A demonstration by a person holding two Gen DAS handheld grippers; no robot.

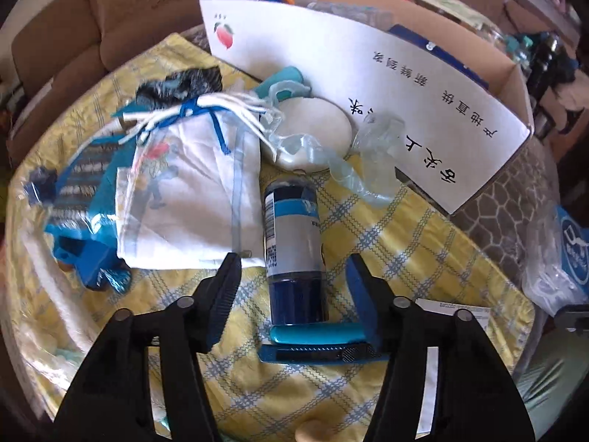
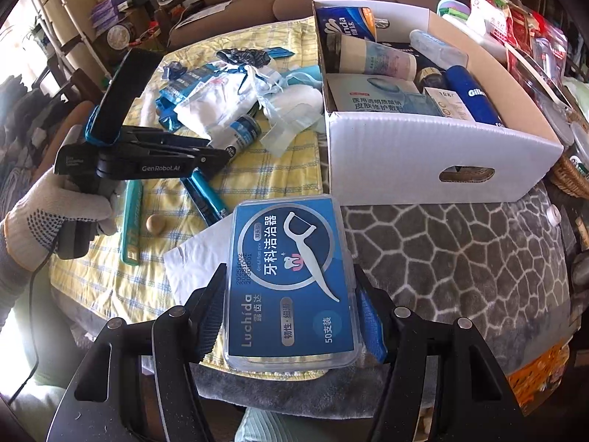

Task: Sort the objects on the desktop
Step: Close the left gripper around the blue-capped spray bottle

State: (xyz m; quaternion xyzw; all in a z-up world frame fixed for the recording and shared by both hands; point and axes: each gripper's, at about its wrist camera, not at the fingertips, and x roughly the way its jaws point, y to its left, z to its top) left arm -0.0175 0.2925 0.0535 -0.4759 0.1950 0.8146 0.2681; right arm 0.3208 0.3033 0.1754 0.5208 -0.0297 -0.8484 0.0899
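**Floss-pick box in right gripper, left gripper open over bottle**

Two grippers, one white cardboard box (image 2: 423, 154), one yellow checked cloth (image 1: 423, 243) on the table. Counted on the cloth: one dark blue bottle (image 1: 294, 243) lying on its side, one white drawstring pouch (image 1: 191, 191), one round white pad (image 1: 316, 132), two teal-blue pen-like tools (image 1: 316, 346) side by side, one small wooden knob (image 2: 155, 224).

Readable text: the floss-pick box (image 2: 291, 287) says "Luchida" and "50", with Chinese characters. Inside the cardboard box a blue can reads "Gille…"; other packs carry Chinese print. Left gripper body reads "GenRobot.AI".

Right gripper (image 2: 291, 316) is clamped on the floss-pick box, pads against both long sides, box raised in front of the cardboard box's near wall. Left gripper (image 1: 292, 283) stands open, nothing pinched; the bottle's lower end lies between its fingers without touching either pad, and the two tools lie just beside its right finger (image 1: 362, 287). A gloved hand (image 2: 55, 217) holds the left gripper.
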